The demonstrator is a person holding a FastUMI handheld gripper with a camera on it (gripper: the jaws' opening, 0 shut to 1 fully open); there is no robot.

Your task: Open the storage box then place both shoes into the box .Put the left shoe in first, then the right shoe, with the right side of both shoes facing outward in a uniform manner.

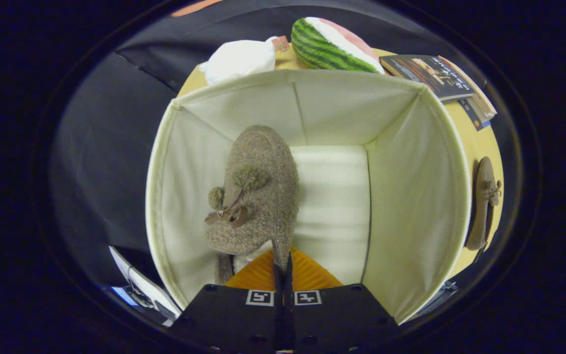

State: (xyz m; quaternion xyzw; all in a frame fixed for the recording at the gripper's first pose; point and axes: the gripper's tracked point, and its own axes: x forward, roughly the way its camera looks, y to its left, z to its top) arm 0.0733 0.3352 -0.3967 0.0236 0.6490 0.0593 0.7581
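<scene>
I look down into the open cream fabric storage box (410,162). A fuzzy brown shoe (258,196) with pom-poms and a small leather bow hangs inside it on the left, toe pointing down toward the floor of the box. My gripper (283,265) is shut on the thin edge of the shoe's heel collar, the fingers pressed close together. The second brown shoe (484,201) lies on the yellow table (479,142), outside the box's right wall.
Beyond the box sit a watermelon-slice plush (332,44), a white plush (241,59) and a stack of books (435,76). Papers (140,285) lie low to the left of the box. Black cloth walls surround the table.
</scene>
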